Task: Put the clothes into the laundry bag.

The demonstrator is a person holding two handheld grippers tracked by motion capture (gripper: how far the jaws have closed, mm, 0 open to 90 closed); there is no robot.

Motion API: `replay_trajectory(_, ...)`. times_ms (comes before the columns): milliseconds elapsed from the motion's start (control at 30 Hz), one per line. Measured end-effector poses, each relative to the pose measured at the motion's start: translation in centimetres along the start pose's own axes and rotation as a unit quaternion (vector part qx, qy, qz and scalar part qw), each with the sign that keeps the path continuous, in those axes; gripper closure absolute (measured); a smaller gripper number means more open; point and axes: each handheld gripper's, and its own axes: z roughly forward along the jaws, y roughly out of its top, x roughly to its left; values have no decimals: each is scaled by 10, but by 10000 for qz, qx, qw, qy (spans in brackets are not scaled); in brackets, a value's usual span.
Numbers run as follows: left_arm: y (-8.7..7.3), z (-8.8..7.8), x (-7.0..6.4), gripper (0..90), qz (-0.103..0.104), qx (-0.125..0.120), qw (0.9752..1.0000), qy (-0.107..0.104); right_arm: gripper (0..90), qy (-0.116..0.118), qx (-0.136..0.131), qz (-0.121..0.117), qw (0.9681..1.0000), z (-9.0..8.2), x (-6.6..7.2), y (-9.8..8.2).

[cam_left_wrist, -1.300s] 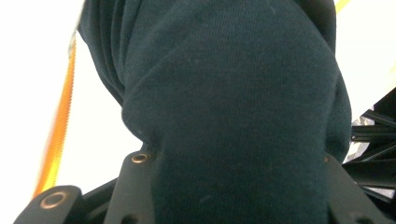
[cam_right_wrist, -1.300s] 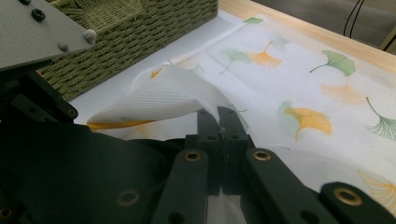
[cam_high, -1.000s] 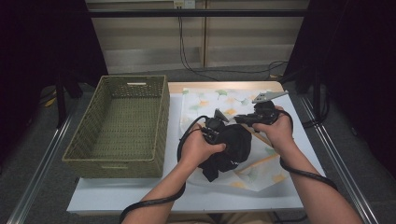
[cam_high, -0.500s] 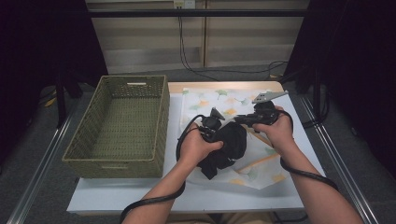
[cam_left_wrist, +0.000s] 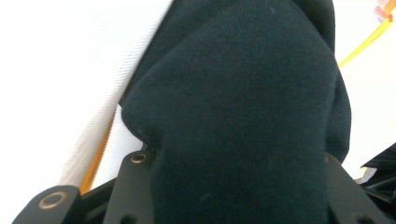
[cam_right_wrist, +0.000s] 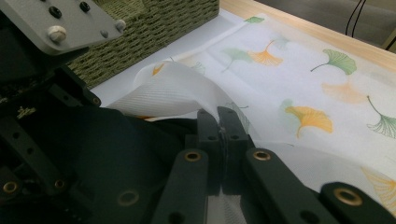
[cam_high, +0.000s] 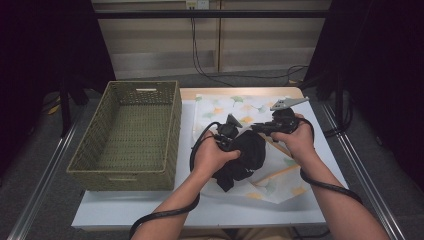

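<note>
Little changed over the last second: both hands steady. Left gripper [cam_high: 226, 136] grasping black garment [cam_high: 247, 155], bundled mid-cloth at basket's [cam_high: 125, 172] 3 o'clock. Right gripper [cam_right_wrist: 222, 122] clenched on leaf-print cloth [cam_right_wrist: 299, 88]. Wrapping apparently paused mid-fold.

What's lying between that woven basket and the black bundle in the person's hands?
In the high view, between basket and black bundle lies bare table and the leaf-print cloth's edge.

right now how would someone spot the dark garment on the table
Start at the wicker basket on the table's left, then look right to the white cloth printed with green and orange leaves. The garment is the bunched lump on that cloth, between the person's hands. It is the one plain, near-black soft thing there.
</note>
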Motion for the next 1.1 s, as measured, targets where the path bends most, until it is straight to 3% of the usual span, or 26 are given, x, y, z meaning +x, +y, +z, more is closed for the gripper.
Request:
replay_trajectory(300,4,1,0,571,-54,-105,9999,21,900,28,-28,-2,10000,0,1,0)
replay_trajectory(500,5,7,6,568,-187,-194,9996,103,900,40,-1,-10,10000,0,2,-1)
replay_trajectory(533,5,9,6,568,-293,-265,9992,96,900,51,-3,-15,10000,1,2,-1)
replay_trajectory(700,6,9,7,567,-265,-281,9990,221,900,56,3,-14,10000,1,2,-2)
replay_trajectory(733,6,10,7,565,-344,-350,9986,203,900,66,2,-11,10000,1,2,-2)
replay_trajectory(933,6,14,9,561,-366,-415,9982,241,900,71,3,-3,10000,1,3,-3)
replay_trajectory(1100,6,18,10,554,-389,-367,9983,216,900,84,26,0,10000,2,3,-5)
